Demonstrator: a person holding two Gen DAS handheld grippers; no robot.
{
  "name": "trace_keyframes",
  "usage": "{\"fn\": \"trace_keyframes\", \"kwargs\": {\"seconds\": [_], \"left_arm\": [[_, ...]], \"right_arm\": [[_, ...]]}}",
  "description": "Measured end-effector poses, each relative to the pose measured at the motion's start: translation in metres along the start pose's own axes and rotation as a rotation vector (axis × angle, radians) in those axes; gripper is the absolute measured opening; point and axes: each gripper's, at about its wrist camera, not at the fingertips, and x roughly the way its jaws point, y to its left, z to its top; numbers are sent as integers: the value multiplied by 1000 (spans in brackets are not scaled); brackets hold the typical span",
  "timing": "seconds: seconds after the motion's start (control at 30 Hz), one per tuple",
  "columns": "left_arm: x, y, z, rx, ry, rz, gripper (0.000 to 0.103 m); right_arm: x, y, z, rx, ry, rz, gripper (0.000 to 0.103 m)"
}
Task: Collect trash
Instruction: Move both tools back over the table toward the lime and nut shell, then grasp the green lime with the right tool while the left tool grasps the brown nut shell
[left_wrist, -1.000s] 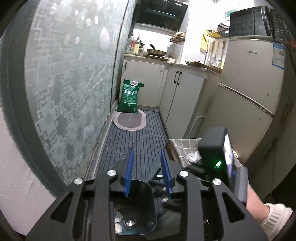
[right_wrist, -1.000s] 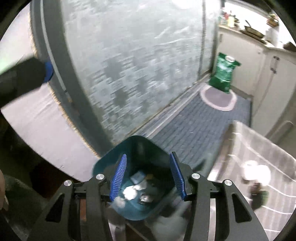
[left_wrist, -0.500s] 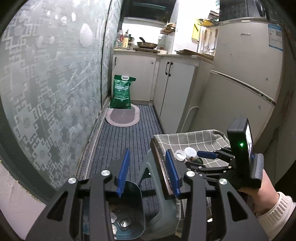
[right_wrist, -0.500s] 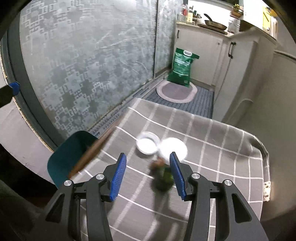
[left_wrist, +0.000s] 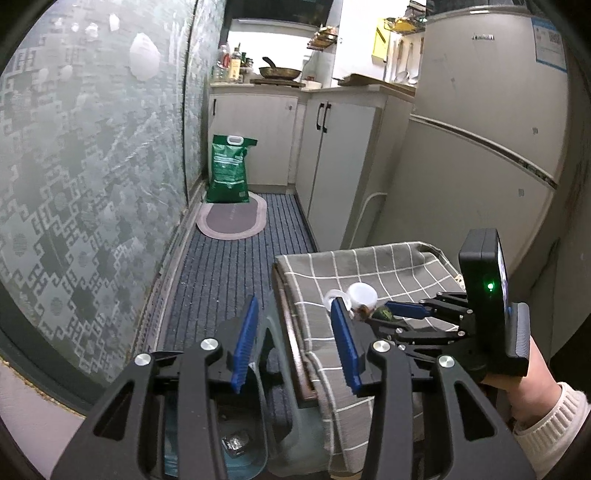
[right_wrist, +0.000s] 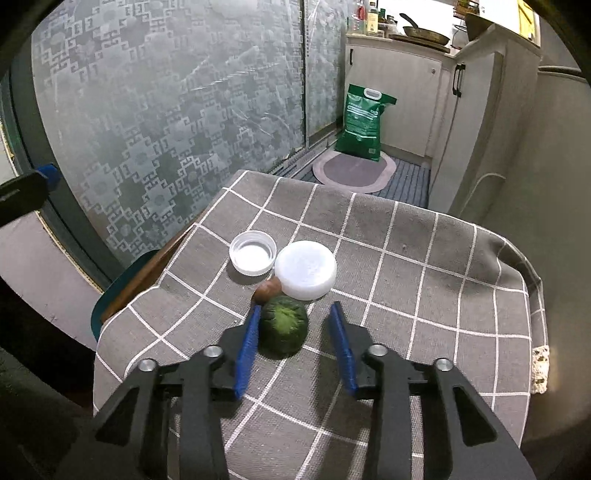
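Note:
A crumpled green ball (right_wrist: 283, 325) lies on the grey checked cloth (right_wrist: 424, 280) with a brown nut (right_wrist: 267, 291), an upturned white lid (right_wrist: 253, 256) and a white cap (right_wrist: 306, 269) just beyond it. My right gripper (right_wrist: 295, 341) straddles the green ball with its jaws closing. The left pad touches the ball and the right pad stands apart from it. In the left wrist view, that gripper (left_wrist: 382, 314) reaches in from the right. My left gripper (left_wrist: 293, 341) hangs open and empty above the teal bin (left_wrist: 240, 454), which holds scraps.
A frosted glass door (left_wrist: 92, 166) runs along the left. A green bag (left_wrist: 227, 170) and an oval mat (left_wrist: 231, 221) lie down the aisle. Cabinets (left_wrist: 340, 166) and a fridge (left_wrist: 480, 147) line the right. A sleeved hand (left_wrist: 535, 406) holds the right gripper.
My right gripper swung from above the teal bin over to the cloth and came down around the green ball, its jaws narrowing. The left view shifted right toward the table.

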Motion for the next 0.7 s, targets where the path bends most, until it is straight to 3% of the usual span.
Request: {"fn": "trace_keyframes", "kwargs": {"seconds": [0.17,0.5,0.7], "left_arm": [[16,-11,-4,9,36,-17,40],[61,-53,-19,92,139,-59,38],[90,-68,-28,114,190,-41,37]], "right_arm": [[-3,0,-1,-14,-4,17,24],[-27,-32,-10,58,-38,-2,23],[-32,-48,-22,87,-29,-11,23]]}}
